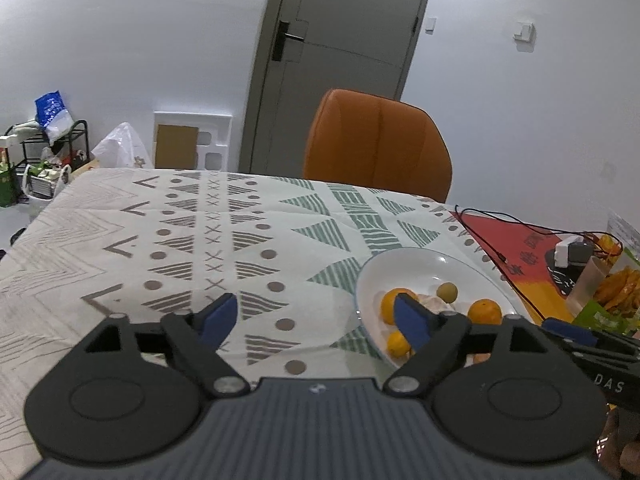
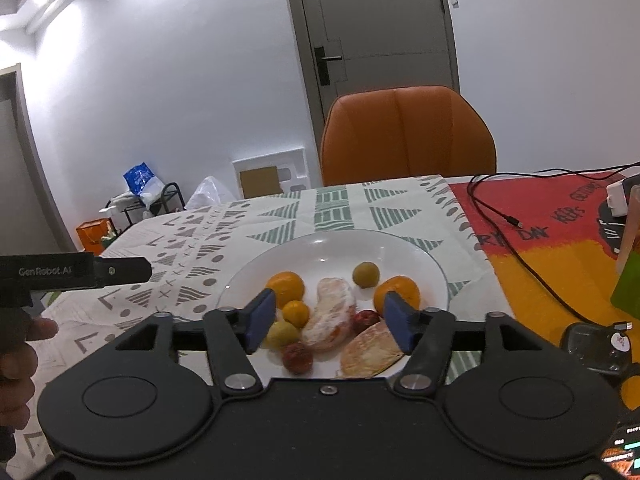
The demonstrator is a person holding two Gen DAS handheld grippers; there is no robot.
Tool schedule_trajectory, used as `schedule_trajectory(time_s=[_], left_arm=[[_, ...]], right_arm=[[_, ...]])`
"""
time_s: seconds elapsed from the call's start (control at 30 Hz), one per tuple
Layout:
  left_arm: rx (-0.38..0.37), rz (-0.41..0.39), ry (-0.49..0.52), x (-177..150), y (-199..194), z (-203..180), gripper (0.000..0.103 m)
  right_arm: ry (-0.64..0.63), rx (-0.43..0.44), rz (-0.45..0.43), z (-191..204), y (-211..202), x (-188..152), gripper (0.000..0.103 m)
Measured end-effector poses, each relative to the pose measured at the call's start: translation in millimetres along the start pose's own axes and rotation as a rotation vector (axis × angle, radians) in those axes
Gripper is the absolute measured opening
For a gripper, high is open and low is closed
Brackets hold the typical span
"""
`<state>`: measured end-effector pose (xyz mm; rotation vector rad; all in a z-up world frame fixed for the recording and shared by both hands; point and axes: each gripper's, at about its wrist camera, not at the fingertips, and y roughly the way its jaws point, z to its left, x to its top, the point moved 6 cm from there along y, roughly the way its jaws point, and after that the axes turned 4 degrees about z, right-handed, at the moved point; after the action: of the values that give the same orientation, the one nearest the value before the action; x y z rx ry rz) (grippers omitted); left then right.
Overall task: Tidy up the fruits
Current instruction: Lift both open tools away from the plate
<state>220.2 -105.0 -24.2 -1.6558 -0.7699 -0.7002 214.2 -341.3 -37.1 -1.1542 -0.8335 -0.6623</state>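
A white plate holds several fruits: oranges, a green fruit, pale pomelo pieces and red dates. My right gripper hovers open just over the plate's near side, nothing between its blue pads. In the left wrist view the same plate lies to the right, with oranges and a green fruit showing. My left gripper is open over the patterned cloth, its right pad overlapping the plate's left side.
An orange chair stands behind the table. A red and yellow mat with a black cable lies right of the plate. Snack packets and a charger sit at the far right. The patterned cloth stretches left.
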Motion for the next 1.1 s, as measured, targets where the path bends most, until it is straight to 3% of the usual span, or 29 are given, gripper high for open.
schedule_trajectory(time_s=[0.57, 1.1], left_arm=[[0.057, -0.054, -0.025, -14.1, -50.2, 26.9, 0.103], [0.096, -0.038, -0.002, -29.8, -90.5, 41.1, 0.103]], right_arm=[[-0.026, 0.064, -0.040, 37.2, -27.3, -8.2, 0.103], [-0.008, 0.104, -0.047, 56.6, -49.7, -14.4, 0.103]])
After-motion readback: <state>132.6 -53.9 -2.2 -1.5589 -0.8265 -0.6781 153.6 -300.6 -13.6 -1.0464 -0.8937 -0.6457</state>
